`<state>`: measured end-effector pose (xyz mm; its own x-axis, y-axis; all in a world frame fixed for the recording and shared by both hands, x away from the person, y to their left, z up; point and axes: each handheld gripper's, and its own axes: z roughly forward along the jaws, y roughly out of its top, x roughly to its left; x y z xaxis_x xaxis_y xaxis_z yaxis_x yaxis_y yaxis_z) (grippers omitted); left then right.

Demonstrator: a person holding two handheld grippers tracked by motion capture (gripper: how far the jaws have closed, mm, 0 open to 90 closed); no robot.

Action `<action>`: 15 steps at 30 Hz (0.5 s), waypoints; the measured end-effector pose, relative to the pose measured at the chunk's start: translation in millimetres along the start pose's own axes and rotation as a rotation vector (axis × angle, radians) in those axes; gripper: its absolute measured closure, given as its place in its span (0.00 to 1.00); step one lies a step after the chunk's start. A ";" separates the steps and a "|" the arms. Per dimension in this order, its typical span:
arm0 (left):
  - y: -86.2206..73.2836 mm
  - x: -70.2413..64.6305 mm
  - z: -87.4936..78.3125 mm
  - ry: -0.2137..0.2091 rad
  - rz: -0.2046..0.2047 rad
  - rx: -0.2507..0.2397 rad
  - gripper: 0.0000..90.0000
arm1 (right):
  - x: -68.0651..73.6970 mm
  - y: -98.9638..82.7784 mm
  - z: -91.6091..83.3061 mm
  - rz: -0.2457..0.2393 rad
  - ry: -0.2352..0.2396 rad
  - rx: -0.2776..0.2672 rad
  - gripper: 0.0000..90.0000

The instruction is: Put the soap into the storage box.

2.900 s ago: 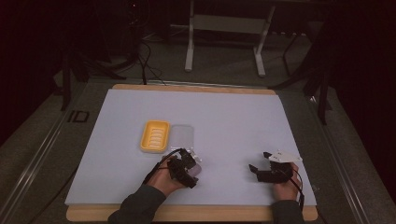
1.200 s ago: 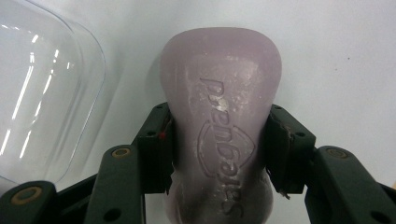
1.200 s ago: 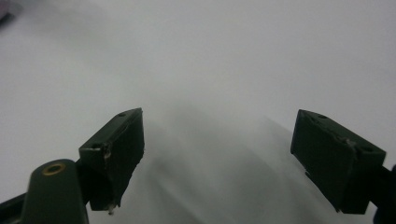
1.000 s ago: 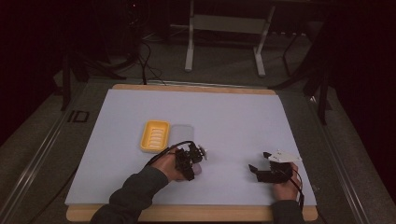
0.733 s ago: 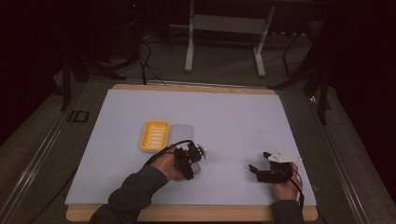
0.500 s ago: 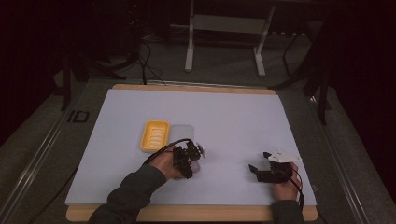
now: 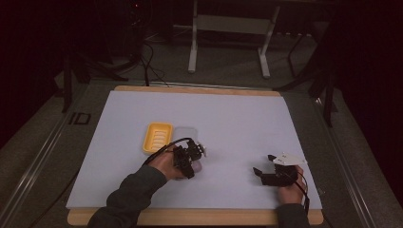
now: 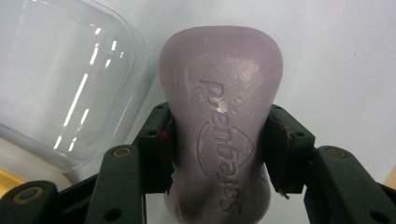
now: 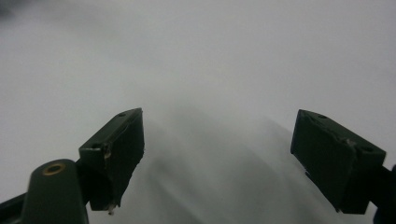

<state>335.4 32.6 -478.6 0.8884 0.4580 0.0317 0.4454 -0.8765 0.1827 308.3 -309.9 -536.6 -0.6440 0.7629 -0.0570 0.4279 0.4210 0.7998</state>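
Observation:
A lilac soap bar (image 8: 219, 116) with an embossed brand mark sits between the jaws of my left gripper (image 8: 219, 140), which is shut on its narrow waist. In the high view the left gripper (image 7: 190, 156) is at the near middle of the white mat, just in front of a clear plastic lid (image 7: 186, 134) and a yellow ribbed soap dish (image 7: 157, 137). The lid (image 8: 60, 79) lies close to the left of the soap. My right gripper (image 7: 260, 172) rests low at the near right, and its jaws (image 9: 217, 140) stand wide open over bare mat.
The white mat (image 7: 237, 118) covers a wooden-edged table (image 7: 199, 89). Behind it is dark floor with cables and a metal stand (image 7: 228, 28). A sliver of the yellow dish (image 8: 7, 179) shows under the lid.
My left gripper has edged a little forward toward the lid and dish, and its sleeve has swung leftward. The right gripper has stayed put.

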 end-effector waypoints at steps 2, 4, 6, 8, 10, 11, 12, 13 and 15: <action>-0.2 1.0 -1.3 0.001 -0.003 -0.005 0.55 | 0.1 0.0 0.0 0.000 0.000 0.000 0.19; -0.2 1.9 -2.5 0.001 -0.006 -0.009 0.55 | -0.1 0.0 0.0 -0.001 -0.001 0.000 0.19; -0.2 2.8 -3.9 0.003 -0.007 -0.008 0.55 | -0.1 0.0 0.0 0.000 0.000 0.000 0.19; -0.1 3.6 -5.3 0.005 -0.007 -0.012 0.55 | -0.1 0.0 0.0 0.001 -0.001 0.000 0.19; -0.1 4.0 -7.0 0.007 -0.008 -0.012 0.55 | 0.0 0.0 0.1 0.001 -0.001 0.000 0.19; -0.1 4.4 -7.8 0.007 -0.010 -0.014 0.55 | 0.0 0.0 0.1 0.000 0.000 0.000 0.19; -0.1 4.8 -8.6 0.008 -0.011 -0.014 0.55 | 0.1 0.1 0.1 0.000 0.000 0.000 0.19; -0.1 5.1 -9.3 0.008 -0.010 -0.016 0.55 | 0.1 0.1 0.1 0.000 0.000 0.000 0.19; -0.2 5.7 -11.0 0.008 -0.011 -0.021 0.55 | 0.1 0.0 0.1 0.000 0.000 0.000 0.19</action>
<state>339.2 37.1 -467.7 0.8825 0.4688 0.0374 0.4525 -0.8682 0.2034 308.3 -309.8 -536.6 -0.6438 0.7631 -0.0570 0.4280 0.4208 0.7998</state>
